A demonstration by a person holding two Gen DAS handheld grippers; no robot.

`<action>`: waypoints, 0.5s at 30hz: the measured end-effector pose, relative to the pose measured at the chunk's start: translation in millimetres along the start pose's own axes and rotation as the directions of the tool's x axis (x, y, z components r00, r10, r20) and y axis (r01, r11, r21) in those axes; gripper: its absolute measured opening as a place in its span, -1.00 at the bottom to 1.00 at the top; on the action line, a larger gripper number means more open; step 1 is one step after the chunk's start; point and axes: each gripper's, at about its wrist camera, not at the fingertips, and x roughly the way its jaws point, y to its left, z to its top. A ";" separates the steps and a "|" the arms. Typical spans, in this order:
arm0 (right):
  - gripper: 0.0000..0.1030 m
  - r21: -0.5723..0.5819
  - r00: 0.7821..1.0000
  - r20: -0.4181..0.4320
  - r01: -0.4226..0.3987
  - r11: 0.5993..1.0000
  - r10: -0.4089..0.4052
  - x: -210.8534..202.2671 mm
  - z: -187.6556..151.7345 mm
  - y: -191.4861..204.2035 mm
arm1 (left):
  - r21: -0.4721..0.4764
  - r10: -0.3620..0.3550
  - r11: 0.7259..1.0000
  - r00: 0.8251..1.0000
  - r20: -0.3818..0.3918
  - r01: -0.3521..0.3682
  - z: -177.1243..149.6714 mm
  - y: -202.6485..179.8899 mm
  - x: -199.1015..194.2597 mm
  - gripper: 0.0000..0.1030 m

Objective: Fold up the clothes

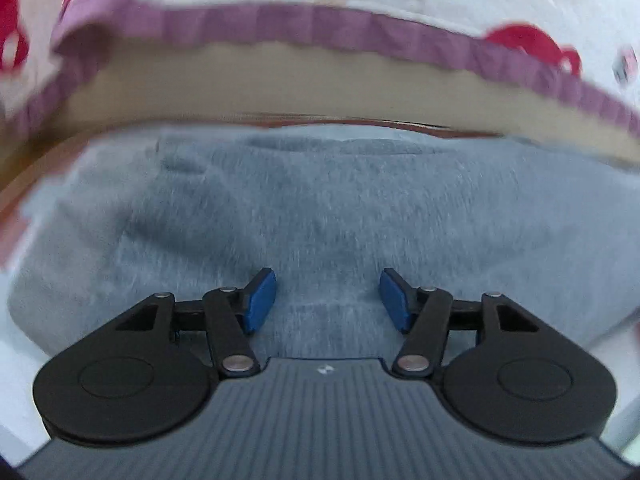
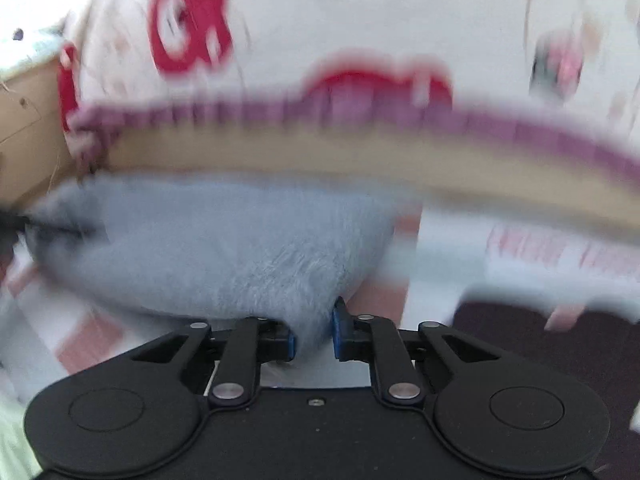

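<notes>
— Right wrist view first: we see the grey fleece (image 2: 224,248) bunched in a soft mound just ahead of us, lying on a pale sheet (image 2: 448,272) with pink stripes. Beyond it runs a tan board (image 2: 280,152), and a white printed cloth (image 2: 360,20) with a purple hem drapes over that.

— How do we think the fleece will handle?

— Light, limp and fuzzy, we'd judge. It won't hold a crease unaided and it should grip well against the pads. We'd take it at a corner or an edge, not in the thick middle, so that a single layer lifts cleanly.

— And the right tongs (image 2: 314,334)?

— Drawn nearly together, pinching a tuck of fleece at its near edge; the fabric fills the narrow gap between the blue pads.

— The left side?

— From the left wrist view the fleece (image 1: 312,216) spreads wide beneath us, reaching up to the board (image 1: 280,84). The left tongs (image 1: 328,300) stand spread about halfway, over the fabric with nothing clamped. Whether the pads brush the nap we can't tell; the picture is blurred.
</notes>
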 end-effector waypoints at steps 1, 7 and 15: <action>-0.68 0.002 1.000 0.004 0.000 1.000 0.000 -5.0 2.9 0.4 | 0.044 0.020 0.999 1.000 0.003 -0.020 -0.1 -5.8 -1.3 0.14; -0.69 0.057 0.996 -0.084 0.032 0.998 -0.027 9.7 -4.7 -10.0 | 0.118 -0.063 0.992 0.995 0.077 0.054 7.3 -34.4 -37.6 0.08; -0.44 0.177 0.996 -0.086 0.018 0.984 -0.003 13.6 -10.6 -17.0 | 0.196 -0.221 0.954 0.974 -0.056 0.228 -8.6 -99.3 -31.6 0.09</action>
